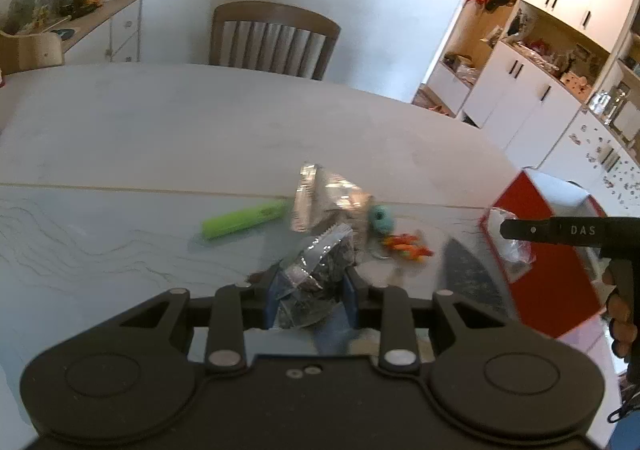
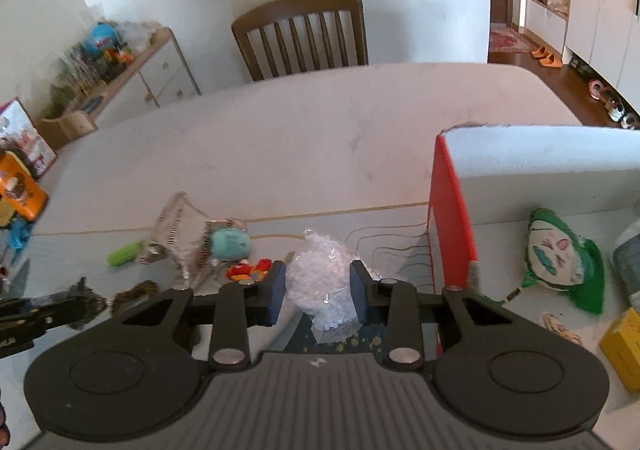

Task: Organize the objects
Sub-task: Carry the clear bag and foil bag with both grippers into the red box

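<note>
My left gripper [image 1: 309, 292] is shut on a clear packet of dark bits [image 1: 320, 270], held just above the table. My right gripper [image 2: 318, 292] is shut on a clear bag of small white beads [image 2: 320, 270], left of the red-and-white box [image 2: 448, 218]. In the left wrist view that right gripper [image 1: 520, 230] reaches in from the right, over the box [image 1: 548, 266], with the bead bag [image 1: 516, 246] hanging from it. A green marker [image 1: 244, 220], a silver foil bag [image 1: 324, 198], a teal yarn ball [image 1: 380, 220] and an orange-red toy [image 1: 406, 244] lie on the table.
Inside the box sit a green-and-white pouch [image 2: 560, 262] and a yellow carton [image 2: 624, 346]. A dark blue patterned item [image 1: 468, 278] lies beside the box. A wooden chair [image 2: 304, 34] stands at the table's far edge. An orange pack [image 2: 20, 190] is at the far left.
</note>
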The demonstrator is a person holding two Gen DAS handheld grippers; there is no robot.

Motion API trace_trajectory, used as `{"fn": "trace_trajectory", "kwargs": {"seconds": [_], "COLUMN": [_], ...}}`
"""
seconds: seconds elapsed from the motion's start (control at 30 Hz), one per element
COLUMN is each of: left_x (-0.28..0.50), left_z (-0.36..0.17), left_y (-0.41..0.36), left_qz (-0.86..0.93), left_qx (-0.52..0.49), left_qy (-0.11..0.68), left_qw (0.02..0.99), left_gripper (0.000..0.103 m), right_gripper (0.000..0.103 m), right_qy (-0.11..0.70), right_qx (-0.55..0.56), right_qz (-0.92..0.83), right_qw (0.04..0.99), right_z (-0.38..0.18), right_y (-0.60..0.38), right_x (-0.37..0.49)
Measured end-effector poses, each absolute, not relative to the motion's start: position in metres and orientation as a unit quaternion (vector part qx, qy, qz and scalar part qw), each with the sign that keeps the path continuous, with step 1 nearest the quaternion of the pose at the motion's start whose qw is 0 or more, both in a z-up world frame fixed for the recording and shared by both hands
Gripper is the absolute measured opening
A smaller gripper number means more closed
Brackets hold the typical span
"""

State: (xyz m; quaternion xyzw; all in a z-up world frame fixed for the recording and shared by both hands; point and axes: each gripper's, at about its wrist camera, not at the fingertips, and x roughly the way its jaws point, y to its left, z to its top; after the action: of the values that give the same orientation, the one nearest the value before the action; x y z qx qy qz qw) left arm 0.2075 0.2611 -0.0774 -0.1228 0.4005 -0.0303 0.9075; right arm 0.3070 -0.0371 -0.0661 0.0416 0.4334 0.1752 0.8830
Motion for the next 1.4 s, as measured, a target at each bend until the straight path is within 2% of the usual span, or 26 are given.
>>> {"fn": "trace_trajectory", "kwargs": {"seconds": [0.53,1.4], "left_x": [0.204,0.255], "left_z": [-0.022,-0.018], "left_y": [0.171,0.007], "left_qz": [-0.129,-0.199], "left_qx": [-0.09,-0.048], "left_qy": [0.375,0.389], "left_qw": [0.914,0.898], "left_gripper": [0.03,0.03], "right_gripper": [0.033,0.033], "right_qy": [0.373,0.374], "right_qx": [0.063,0.076], "right_qz": [0.189,0.148], "right_qw": [0.906,0.912], "right_z": [0.007,-0.003], "right_y": [-0.11,-0.256], "right_x": [0.252,0.258]}}
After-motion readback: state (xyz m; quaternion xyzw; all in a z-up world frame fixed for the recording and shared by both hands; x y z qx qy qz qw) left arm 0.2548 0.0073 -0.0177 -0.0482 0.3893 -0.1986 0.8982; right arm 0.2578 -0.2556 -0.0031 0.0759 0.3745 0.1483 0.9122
